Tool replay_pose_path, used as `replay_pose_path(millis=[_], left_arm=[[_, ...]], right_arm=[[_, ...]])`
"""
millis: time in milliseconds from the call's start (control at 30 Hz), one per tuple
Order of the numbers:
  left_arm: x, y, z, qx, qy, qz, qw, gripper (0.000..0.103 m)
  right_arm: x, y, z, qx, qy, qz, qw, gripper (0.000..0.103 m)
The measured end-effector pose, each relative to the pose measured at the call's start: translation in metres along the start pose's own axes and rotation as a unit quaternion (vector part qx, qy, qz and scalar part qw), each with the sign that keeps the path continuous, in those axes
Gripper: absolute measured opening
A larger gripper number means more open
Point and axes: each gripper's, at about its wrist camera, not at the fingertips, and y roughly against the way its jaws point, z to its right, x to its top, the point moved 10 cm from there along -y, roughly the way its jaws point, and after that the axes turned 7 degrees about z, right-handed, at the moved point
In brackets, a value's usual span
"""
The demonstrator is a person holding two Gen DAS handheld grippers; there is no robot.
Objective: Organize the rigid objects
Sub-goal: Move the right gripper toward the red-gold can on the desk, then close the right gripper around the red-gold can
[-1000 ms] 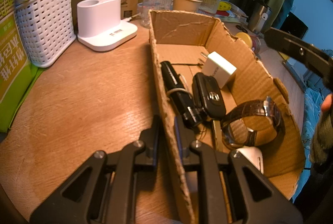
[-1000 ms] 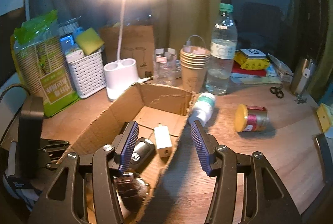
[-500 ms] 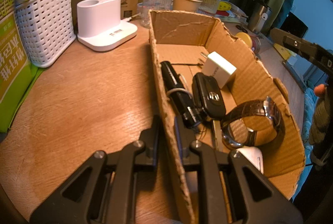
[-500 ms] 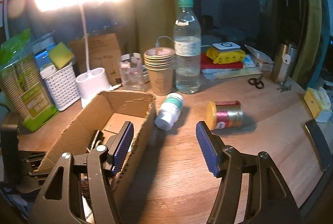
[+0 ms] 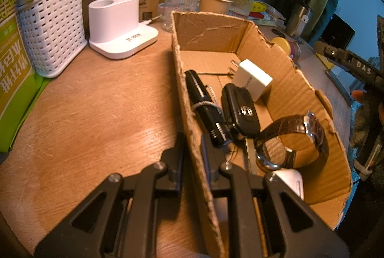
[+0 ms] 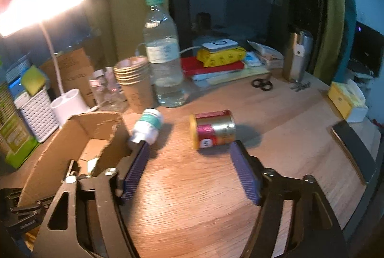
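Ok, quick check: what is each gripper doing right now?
Left gripper: shut on the cardboard box wall, one finger on each side.
Right gripper: jaws opening, nothing between them, aimed toward the can lying on the table.

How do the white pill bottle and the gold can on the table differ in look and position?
The pill bottle is white plastic with a teal label band; the gold can is shiny metal with a red and pink label. The bottle lies right beside the cardboard box wall, the can out on open table. The bottle looks slimmer than the can. Both lie on their sides, outside the box.
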Motion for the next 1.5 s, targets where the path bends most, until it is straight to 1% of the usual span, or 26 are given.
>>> replay_pose_path(millis=[200, 400, 600, 1033, 1133, 1267, 1300, 1333, 1367, 1433, 1500], left_arm=[[0.000, 0.000, 0.000, 0.000, 0.000, 0.000, 1.0000, 0.015], [0.000, 0.000, 0.000, 0.000, 0.000, 0.000, 1.0000, 0.015], [0.000, 0.000, 0.000, 0.000, 0.000, 0.000, 1.0000, 0.015], [0.000, -0.001, 0.000, 0.000, 0.000, 0.000, 1.0000, 0.015], [0.000, 0.000, 0.000, 0.000, 0.000, 0.000, 1.0000, 0.015], [0.001, -0.001, 0.000, 0.000, 0.000, 0.000, 1.0000, 0.015], [0.001, -0.001, 0.000, 0.000, 0.000, 0.000, 1.0000, 0.015], [0.000, 0.000, 0.000, 0.000, 0.000, 0.000, 1.0000, 0.015], [0.000, 0.000, 0.000, 0.000, 0.000, 0.000, 1.0000, 0.015], [0.001, -0.001, 0.000, 0.000, 0.000, 0.000, 1.0000, 0.015], [0.000, 0.000, 0.000, 0.000, 0.000, 0.000, 1.0000, 0.015]], right_arm=[[-0.007, -0.018, 0.016, -0.006, -0.010, -0.015, 1.000, 0.078], [0.000, -0.038, 0.024, -0.008, -0.005, -0.023, 1.000, 0.078], [0.004, -0.060, 0.022, 0.001, 0.008, -0.039, 0.999, 0.078], [0.002, -0.091, 0.020, -0.011, 0.031, -0.059, 0.998, 0.079], [0.000, -0.096, 0.020, -0.009, 0.032, -0.063, 0.997, 0.079], [-0.004, -0.102, 0.024, -0.018, 0.029, -0.072, 0.997, 0.079], [-0.004, -0.102, 0.025, -0.019, 0.028, -0.072, 0.997, 0.078], [-0.004, -0.101, 0.025, -0.019, 0.027, -0.071, 0.997, 0.076], [-0.004, -0.101, 0.025, -0.017, 0.027, -0.071, 0.997, 0.067], [-0.003, -0.099, 0.025, -0.022, 0.030, -0.066, 0.997, 0.067], [-0.002, -0.096, 0.025, -0.017, 0.027, -0.062, 0.998, 0.067]])
